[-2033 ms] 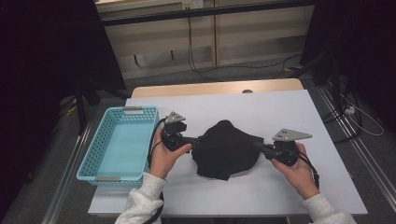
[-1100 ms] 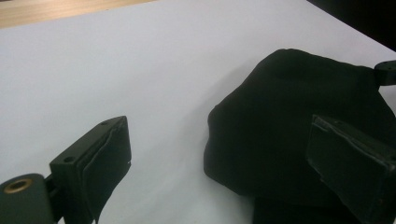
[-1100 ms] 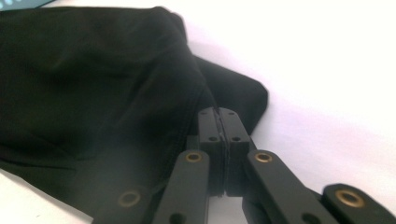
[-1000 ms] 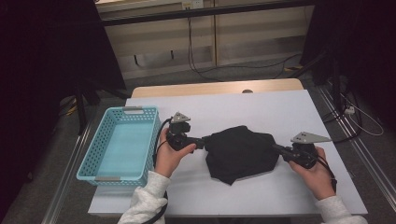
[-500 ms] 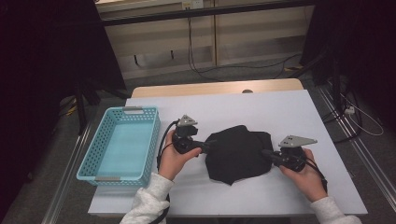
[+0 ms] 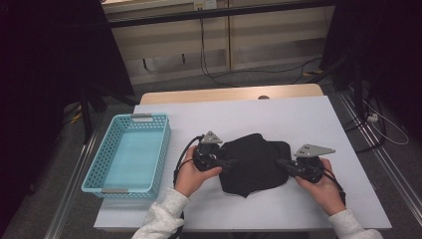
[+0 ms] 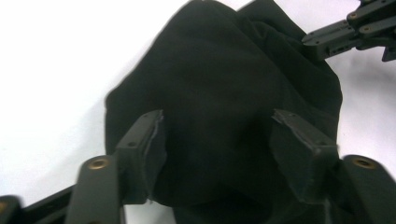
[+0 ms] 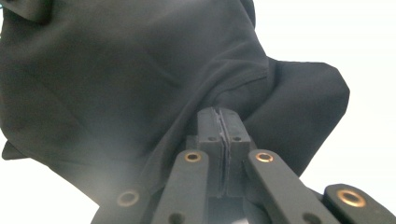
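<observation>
Black cloth sits bunched mid-tabletop, right of the blue basket. Right claw is clamped on a fold at its right edge; left claw has moved in over the left edge, jaws just closing, fabric between them but pads not yet pressing. Once it bites, both sides are held for a lift or fold.

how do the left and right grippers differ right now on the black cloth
The left gripper has its jaws apart, straddling a bunch of the black cloth, and they have just been closing. The right gripper is pinched shut on a cloth edge. Both sit at opposite sides of the cloth.
</observation>
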`<action>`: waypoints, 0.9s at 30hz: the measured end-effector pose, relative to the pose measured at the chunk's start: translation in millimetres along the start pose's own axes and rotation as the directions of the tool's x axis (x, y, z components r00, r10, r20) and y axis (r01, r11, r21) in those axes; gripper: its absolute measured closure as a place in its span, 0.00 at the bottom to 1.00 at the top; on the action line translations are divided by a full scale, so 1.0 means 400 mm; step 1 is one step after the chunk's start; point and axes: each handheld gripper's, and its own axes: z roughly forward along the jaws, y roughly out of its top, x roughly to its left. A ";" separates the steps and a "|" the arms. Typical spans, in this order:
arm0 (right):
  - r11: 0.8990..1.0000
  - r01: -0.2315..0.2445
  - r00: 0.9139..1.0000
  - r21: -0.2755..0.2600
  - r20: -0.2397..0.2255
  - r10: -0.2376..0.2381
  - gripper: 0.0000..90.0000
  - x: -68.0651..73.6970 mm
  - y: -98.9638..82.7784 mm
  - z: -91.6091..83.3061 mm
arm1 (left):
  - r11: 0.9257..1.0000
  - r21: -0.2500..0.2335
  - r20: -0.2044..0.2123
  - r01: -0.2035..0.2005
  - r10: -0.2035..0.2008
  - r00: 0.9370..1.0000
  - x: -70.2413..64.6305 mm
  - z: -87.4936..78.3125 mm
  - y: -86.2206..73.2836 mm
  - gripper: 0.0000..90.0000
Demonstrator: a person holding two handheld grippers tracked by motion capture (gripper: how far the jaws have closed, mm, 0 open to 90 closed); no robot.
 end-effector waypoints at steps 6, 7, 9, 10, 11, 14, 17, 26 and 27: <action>1.000 0.009 1.000 -0.002 0.003 -0.009 0.99 0.002 0.002 0.002 | 0.999 0.044 0.052 -0.003 0.000 0.999 -0.018 0.021 -0.008 0.65; 1.000 0.007 1.000 -0.003 0.003 -0.007 0.99 0.001 0.002 0.002 | 0.999 0.051 0.054 -0.001 -0.002 0.999 -0.020 0.024 -0.009 0.69; 1.000 0.007 1.000 -0.002 0.002 -0.007 0.99 0.001 0.002 0.002 | 0.997 0.071 0.066 0.000 -0.005 0.998 -0.021 0.027 -0.010 0.78; 1.000 0.007 1.000 -0.001 0.001 -0.007 0.99 0.001 0.001 0.002 | 0.997 0.075 0.066 0.008 -0.013 0.998 -0.021 0.028 -0.012 0.81; 1.000 0.008 1.000 -0.001 -0.001 -0.008 0.99 0.001 0.001 0.003 | 0.997 0.079 0.061 0.016 -0.021 0.998 -0.019 0.028 -0.012 0.86; 1.000 0.009 1.000 -0.009 -0.005 -0.009 0.99 0.002 0.002 0.003 | 0.995 0.090 0.026 0.052 -0.054 0.998 -0.010 0.014 -0.008 0.94; 1.000 0.013 1.000 -0.022 -0.008 -0.013 0.97 0.003 0.005 -0.002 | 0.996 0.068 -0.004 0.064 -0.064 0.998 0.004 -0.015 0.004 0.95; 0.996 -0.001 0.998 -0.085 0.057 0.006 0.70 -0.011 0.025 -0.032 | 0.991 -0.016 -0.161 0.135 -0.136 0.978 0.077 -0.102 0.010 0.96; 0.996 -0.005 0.998 -0.092 0.066 0.011 0.68 -0.013 0.027 -0.037 | 0.992 -0.013 -0.177 0.128 -0.129 0.976 0.083 -0.108 0.010 0.96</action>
